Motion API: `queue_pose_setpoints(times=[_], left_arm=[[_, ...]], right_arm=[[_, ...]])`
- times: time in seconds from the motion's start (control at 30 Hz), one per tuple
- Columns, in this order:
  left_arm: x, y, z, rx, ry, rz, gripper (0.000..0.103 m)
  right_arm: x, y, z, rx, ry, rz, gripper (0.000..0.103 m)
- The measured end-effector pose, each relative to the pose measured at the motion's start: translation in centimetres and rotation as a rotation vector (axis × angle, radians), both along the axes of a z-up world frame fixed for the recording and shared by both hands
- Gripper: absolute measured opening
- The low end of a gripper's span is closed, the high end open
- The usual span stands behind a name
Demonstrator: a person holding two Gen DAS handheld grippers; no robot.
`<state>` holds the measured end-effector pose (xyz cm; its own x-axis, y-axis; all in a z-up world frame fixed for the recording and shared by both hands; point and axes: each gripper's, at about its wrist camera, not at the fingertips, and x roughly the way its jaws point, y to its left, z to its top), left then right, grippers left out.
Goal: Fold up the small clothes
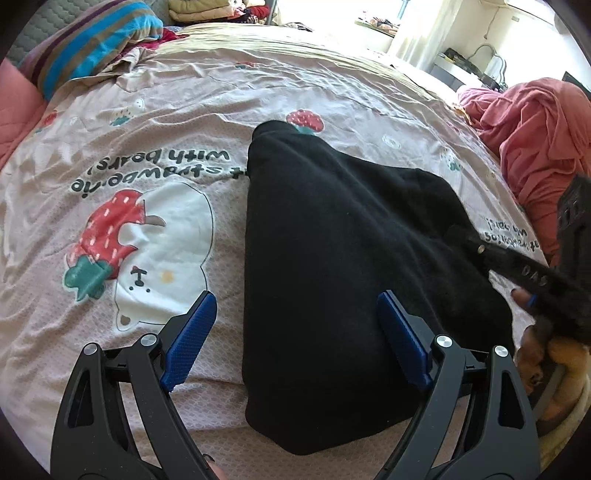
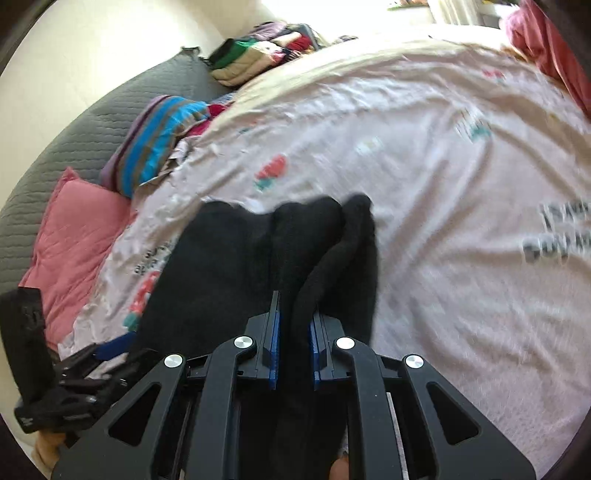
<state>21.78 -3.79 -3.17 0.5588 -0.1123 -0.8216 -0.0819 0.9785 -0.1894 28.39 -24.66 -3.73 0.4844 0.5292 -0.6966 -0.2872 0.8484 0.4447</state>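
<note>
Black garment (image 1: 332,258) lies on the bed's pink printed sheet (image 1: 155,122), partly folded. Left tongs (image 1: 295,332) hover w/ jaws wide apart, one blue pad over the sheet, the other over the cloth, nothing gripped. Right tongs (image 2: 293,332) are clamped on a bunched fold of the garment's edge. Red clothing (image 1: 535,140) sits at the bed's far side.

Bed covered by a pink sheet (image 1: 258,103) printed with strawberries and bears. Grey quilted headboard (image 2: 74,129) behind a striped pillow (image 1: 96,40) and pink cushion (image 2: 77,229). Folded clothes pile (image 2: 258,51) against the white wall. Strong daylight through a curtained window (image 1: 417,26).
</note>
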Motion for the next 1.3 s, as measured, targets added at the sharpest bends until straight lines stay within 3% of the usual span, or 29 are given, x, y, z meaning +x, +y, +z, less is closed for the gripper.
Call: queue_pose_setpoints(times=[0.17,0.37,0.4,0.43,0.47,0.57,0.63,0.73,1.07,1.2,1.3], left_arm=[[-0.1,-0.1,-0.3,-0.007,0.003,-0.005,0.082],[-0.3,0.2,-0.2,-0.006,-0.001,-0.005,0.082],[-0.3,0.2,-0.2,-0.008,-0.001,-0.005,0.082],[-0.4,0.2,-0.1,-0.011,-0.002,-0.005,0.082],[-0.5,0.2,-0.1,-0.013,-0.003,-0.005,0.082],[-0.9,0.3,0.0,-0.021,-0.006,-0.007,0.082],[-1.2,0.3,0.2,-0.022,-0.012,-0.009,0.082],[-1.9,0.3,0.5,-0.022,-0.020,-0.012,0.082],[-3.6,0.3,0.2,-0.023,-0.030,-0.022,0.082],[-4.3,0.4,0.8,-0.018,-0.049,-0.021,0.082],[-4.9,0.4,1.5,-0.013,-0.069,-0.020,0.082]], right_arm=[[-0.8,-0.8,-0.6,0.008,-0.002,-0.029,0.013],[-1.9,-0.8,0.4,-0.001,-0.015,-0.028,0.023],[-2.0,-0.8,0.6,0.001,-0.015,-0.026,0.029],[-2.4,-0.9,0.7,0.007,-0.010,-0.022,0.041],[-2.8,-1.2,0.8,0.021,-0.007,-0.018,0.045],[-3.9,-1.6,0.9,0.072,0.010,0.004,0.048],[-4.5,-1.8,0.8,0.093,0.027,0.015,0.060],[-5.8,-1.6,0.8,0.106,0.043,0.041,0.062],[-8.8,-0.9,0.0,-0.095,-0.014,-0.012,0.061],[-10.1,-0.9,1.2,-0.148,-0.092,-0.040,0.078],[-11.2,-1.3,2.3,-0.175,-0.152,-0.063,0.082]])
